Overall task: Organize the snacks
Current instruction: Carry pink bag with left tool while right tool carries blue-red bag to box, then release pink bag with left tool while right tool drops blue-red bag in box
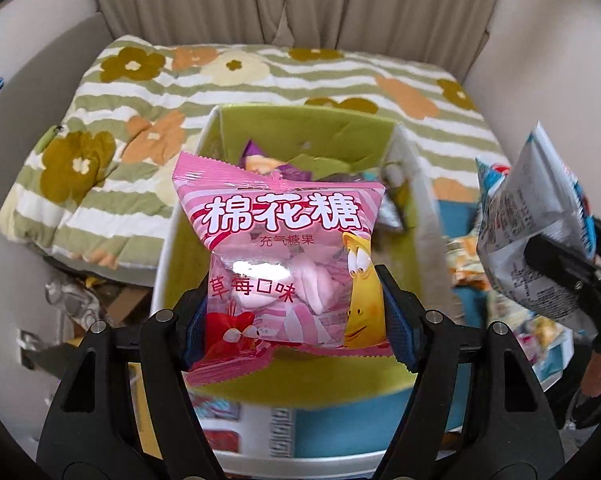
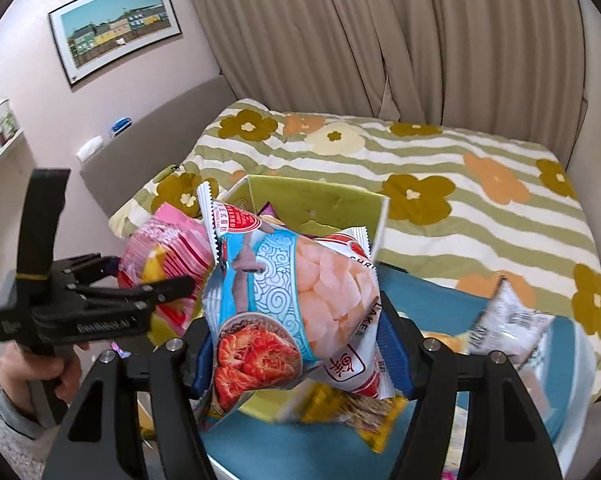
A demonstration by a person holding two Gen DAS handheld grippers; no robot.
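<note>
My left gripper (image 1: 296, 324) is shut on a pink marshmallow bag (image 1: 284, 248), held above a green-lined box (image 1: 312, 128) with several snack packets inside. In the right wrist view my right gripper (image 2: 300, 356) is shut on a shrimp chip bag (image 2: 292, 304), blue and white with pink chips printed on it. That bag hangs over the same green-lined box (image 2: 320, 200). The right gripper's bag, seen from behind as a grey packet (image 1: 540, 216), shows at the right of the left wrist view. The left gripper (image 2: 156, 284) with the pink bag (image 2: 172, 248) appears at the left, held by a hand (image 2: 40, 372).
A bed with a green-striped flowered quilt (image 2: 440, 168) lies behind the box. A blue bin (image 2: 572, 392) with loose snack packets sits at the near right. Beige curtains (image 2: 380, 32) hang at the back; a framed picture (image 2: 116, 24) and a shelf are on the left wall.
</note>
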